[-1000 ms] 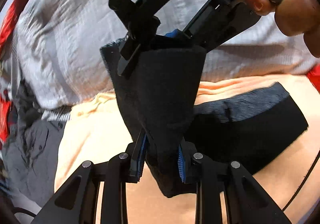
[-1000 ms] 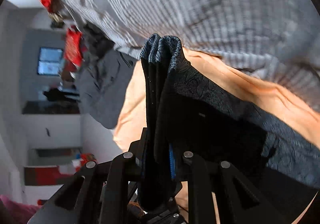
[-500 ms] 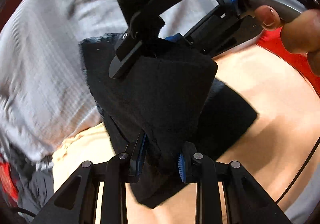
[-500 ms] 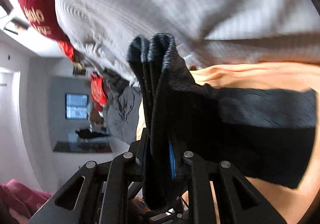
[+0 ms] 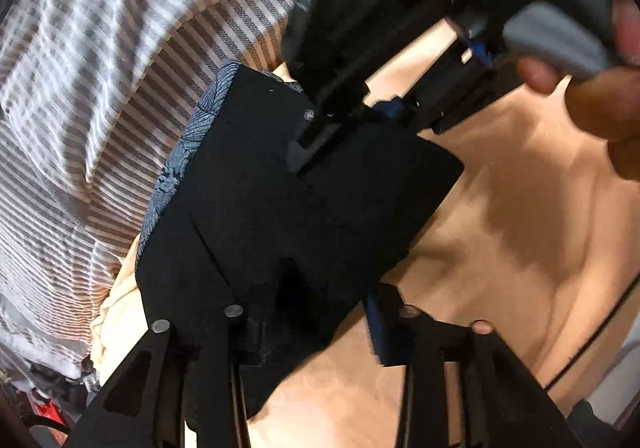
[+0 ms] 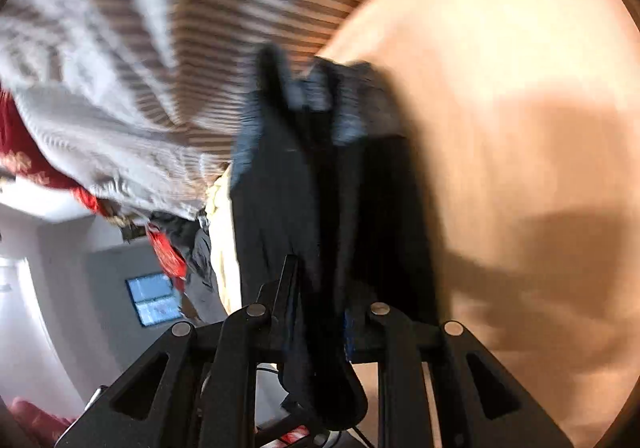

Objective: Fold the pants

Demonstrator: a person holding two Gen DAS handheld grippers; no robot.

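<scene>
The dark navy patterned pants (image 5: 288,207) are folded into a thick bundle over the peach sheet (image 5: 520,248). My left gripper (image 5: 316,328) has its jaws spread apart, with the near edge of the bundle lying between them. My right gripper (image 5: 352,115) shows in the left wrist view at the bundle's far edge. In the right wrist view my right gripper (image 6: 320,312) is shut on the bunched pants (image 6: 304,175), which stand up between its fingers. That view is blurred.
A grey and white striped quilt (image 5: 100,87) lies bunched to the left of the pants. Red cloth (image 6: 36,163) and grey clothing (image 6: 200,272) lie beyond it. A black cable (image 5: 600,328) runs along the right of the sheet.
Both grippers have swung the bundle down toward the sheet. My left gripper's jaws, shut on the pants before, now stand wider apart. The right gripper still holds the pants.
</scene>
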